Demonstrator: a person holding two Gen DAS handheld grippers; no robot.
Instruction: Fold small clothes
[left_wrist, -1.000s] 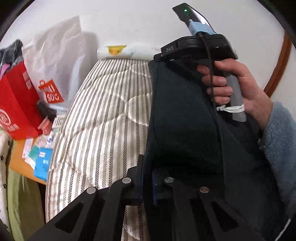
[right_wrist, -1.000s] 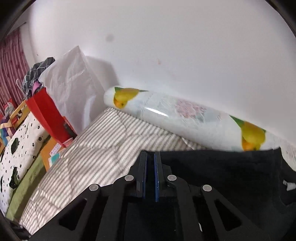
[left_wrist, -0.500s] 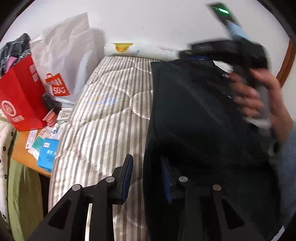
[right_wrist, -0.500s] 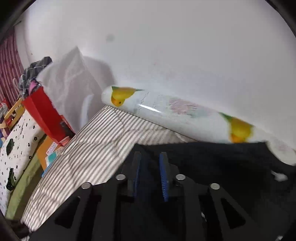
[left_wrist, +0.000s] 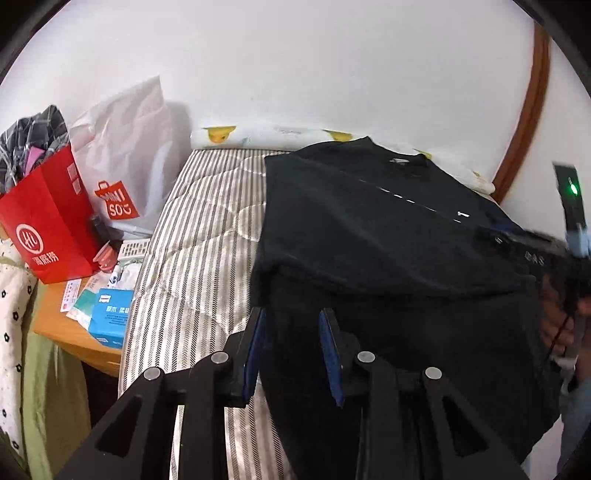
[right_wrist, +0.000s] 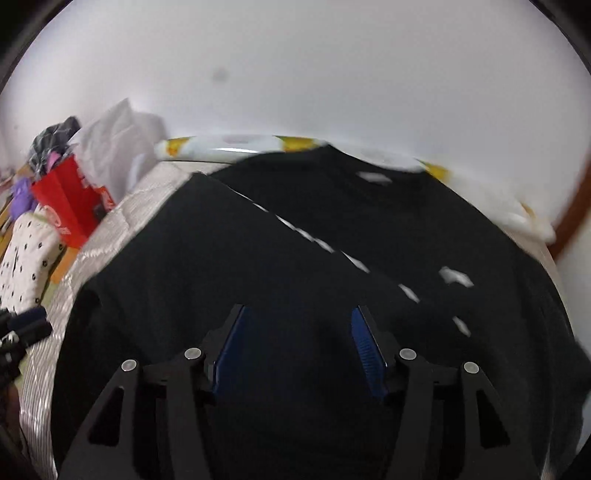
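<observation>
A red paper bag (left_wrist: 48, 225) at the left holds checked and pink cloth; a white shopping bag (left_wrist: 125, 155) stands behind it. Both rest on a wooden side table (left_wrist: 74, 332) strewn with packets and a blue box (left_wrist: 110, 321). A striped mattress (left_wrist: 199, 236) meets a white wall (left_wrist: 295, 66), with a fruit-print roll (left_wrist: 218, 134) along the join. The black T-shirt (left_wrist: 369, 229) lies on the mattress, one side folded over. The left gripper (left_wrist: 291, 350) is released, its pads either side of the shirt's near left edge without pressing. The right gripper (right_wrist: 299, 347) is opening above the shirt, nothing gripped.
</observation>
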